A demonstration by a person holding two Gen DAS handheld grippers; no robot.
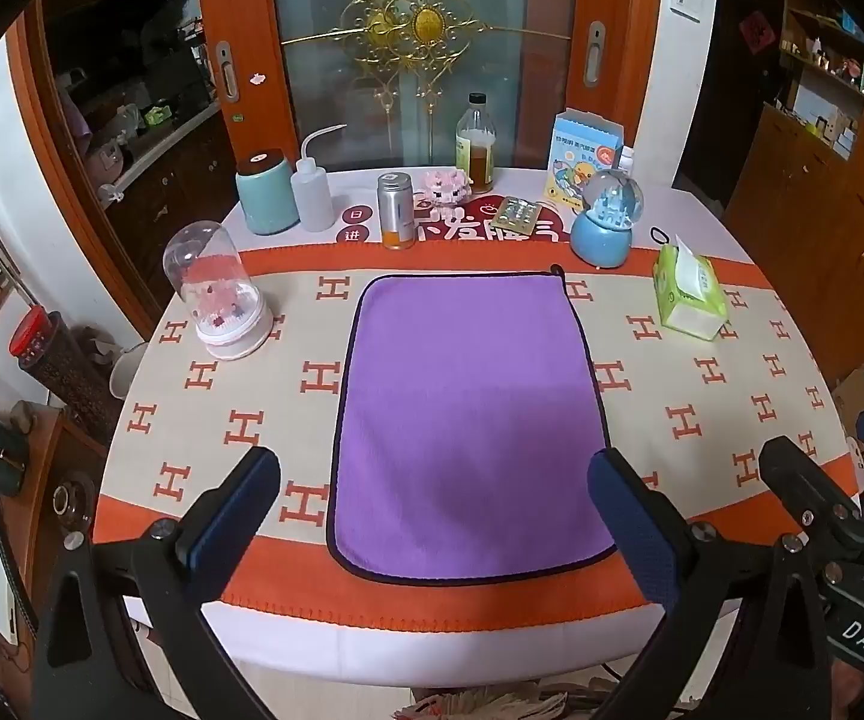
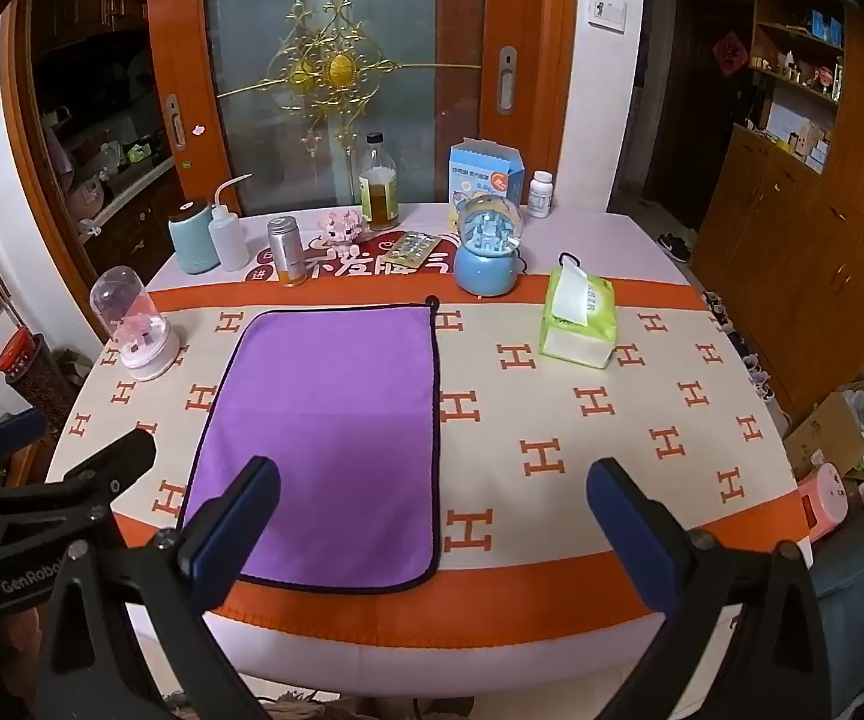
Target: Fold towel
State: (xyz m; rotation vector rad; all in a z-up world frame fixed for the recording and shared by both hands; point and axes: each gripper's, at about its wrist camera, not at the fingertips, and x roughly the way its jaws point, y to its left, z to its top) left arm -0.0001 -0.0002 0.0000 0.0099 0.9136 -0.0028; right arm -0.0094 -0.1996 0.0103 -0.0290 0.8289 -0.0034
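A purple towel [image 1: 468, 420] with a dark hem lies flat on the patterned tablecloth, long side running away from me; it also shows in the right wrist view [image 2: 324, 438]. A small hanging loop [image 1: 556, 269] sits at its far right corner. My left gripper [image 1: 435, 480] is open and empty, held above the towel's near edge. My right gripper [image 2: 432, 492] is open and empty, above the towel's near right corner. Each gripper shows at the edge of the other's view.
Along the far side stand a glass dome ornament [image 1: 216, 294], a teal jar [image 1: 264, 192], a squeeze bottle [image 1: 312, 186], a metal can [image 1: 396, 210], an oil bottle [image 1: 475, 144], a blue snow globe [image 1: 606, 216] and a green tissue pack [image 1: 690, 294]. The table edge [image 1: 432, 642] is close below.
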